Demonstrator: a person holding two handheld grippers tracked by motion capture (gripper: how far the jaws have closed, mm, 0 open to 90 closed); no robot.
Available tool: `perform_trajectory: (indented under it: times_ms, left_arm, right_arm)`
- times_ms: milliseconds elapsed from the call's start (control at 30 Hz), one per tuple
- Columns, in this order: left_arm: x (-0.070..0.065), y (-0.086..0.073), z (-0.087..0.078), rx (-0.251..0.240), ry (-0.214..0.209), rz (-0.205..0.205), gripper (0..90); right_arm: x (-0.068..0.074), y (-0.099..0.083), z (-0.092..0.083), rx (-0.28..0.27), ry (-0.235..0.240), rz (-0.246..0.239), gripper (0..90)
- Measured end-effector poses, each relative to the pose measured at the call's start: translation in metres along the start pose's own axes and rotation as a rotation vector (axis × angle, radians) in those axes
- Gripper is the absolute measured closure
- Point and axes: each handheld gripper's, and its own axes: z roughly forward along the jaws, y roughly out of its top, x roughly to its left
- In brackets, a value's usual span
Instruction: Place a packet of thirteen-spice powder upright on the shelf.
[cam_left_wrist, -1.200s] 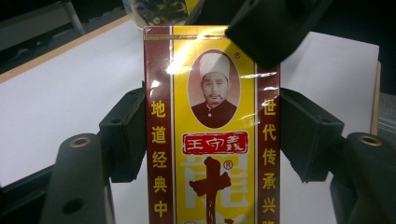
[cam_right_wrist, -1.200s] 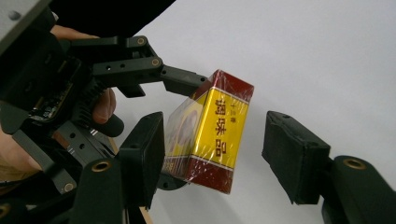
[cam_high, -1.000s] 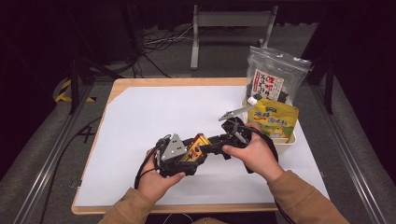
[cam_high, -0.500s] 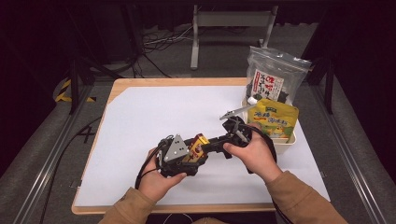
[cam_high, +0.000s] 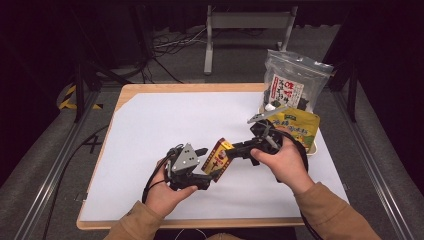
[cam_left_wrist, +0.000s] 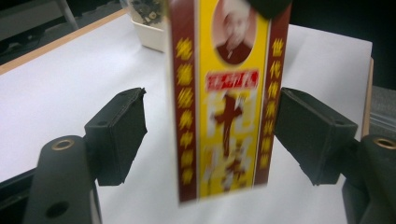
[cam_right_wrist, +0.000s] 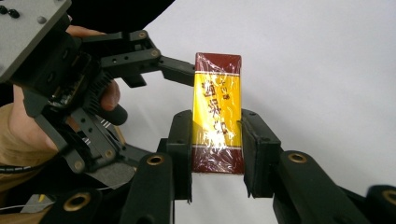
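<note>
the box (cam_high: 218, 158), red and yellow in clear wrap, hangs above the white table (cam_high: 150, 130) between the two grippers. the right gripper (cam_right_wrist: 217, 140) has just been closing and its pads clamp the box's sides. the left gripper (cam_left_wrist: 210, 135) has just been opening; its jaws stand wide, clear of the box on both sides. snack bags (cam_high: 292, 107) lie at the table's far right.

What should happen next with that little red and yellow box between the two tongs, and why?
Probably the right tongs should carry the box away from the left tongs. The right pads press on both sides of the box, having just been closing, while the left pads, having just been opening, stand apart from it.
</note>
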Motion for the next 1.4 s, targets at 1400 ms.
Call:
perform_trajectory:
  times_ms: [1400]
  left_arm:
    - [0.055,-0.023,-0.048,0.067,0.110,-0.183,28.0]
  right_arm:
    - [-0.035,-0.002,-0.123,0.010,-0.219,-0.167,68.1]
